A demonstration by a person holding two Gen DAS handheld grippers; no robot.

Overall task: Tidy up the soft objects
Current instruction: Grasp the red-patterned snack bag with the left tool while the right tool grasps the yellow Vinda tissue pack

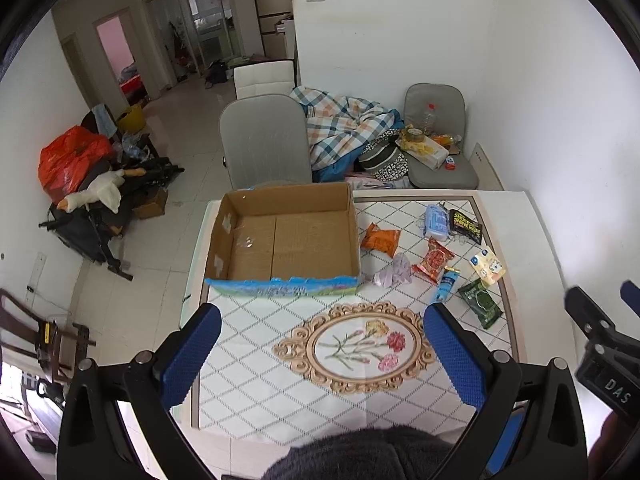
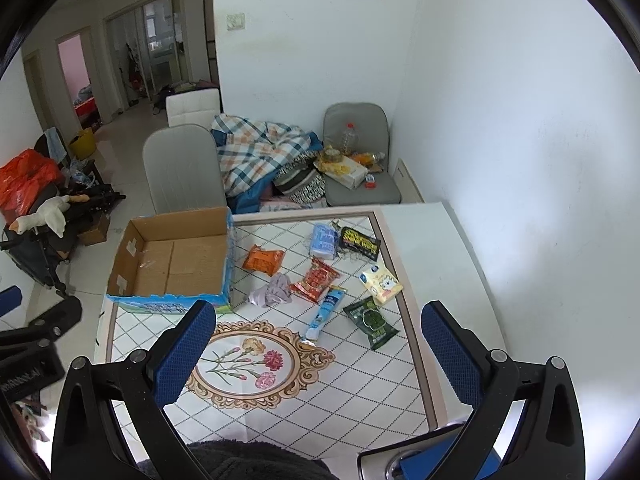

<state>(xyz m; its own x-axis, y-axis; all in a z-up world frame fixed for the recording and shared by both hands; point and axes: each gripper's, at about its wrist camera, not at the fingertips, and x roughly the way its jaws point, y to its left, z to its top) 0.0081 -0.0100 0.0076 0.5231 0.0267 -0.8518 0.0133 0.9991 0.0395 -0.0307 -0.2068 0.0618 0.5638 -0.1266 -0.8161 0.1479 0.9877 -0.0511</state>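
Note:
An open, empty cardboard box point(image 1: 280, 240) point(image 2: 176, 260) stands at the table's far left. To its right lie several soft items: an orange packet point(image 1: 380, 240) point(image 2: 263, 259), a crumpled lilac cloth point(image 1: 394, 271) point(image 2: 272, 290), a red packet point(image 1: 434, 260) point(image 2: 316, 280), a blue tube point(image 1: 446, 285) point(image 2: 326, 312), a green packet point(image 1: 480, 302) point(image 2: 370, 322), a yellow packet point(image 1: 488, 266) point(image 2: 382, 280), a pale blue pack point(image 1: 436, 220) point(image 2: 324, 240) and a black packet point(image 1: 466, 226) point(image 2: 360, 244). My left gripper point(image 1: 322, 354) and right gripper point(image 2: 318, 356) are both open and empty, held above the table's near part.
The table point(image 1: 532, 240) point(image 2: 448, 264) has a patterned top with a flower medallion point(image 1: 356, 346). Grey chairs point(image 1: 264, 144) point(image 2: 352, 152) stand behind it, with a plaid blanket point(image 1: 344, 124) and clutter. White walls close off the right side.

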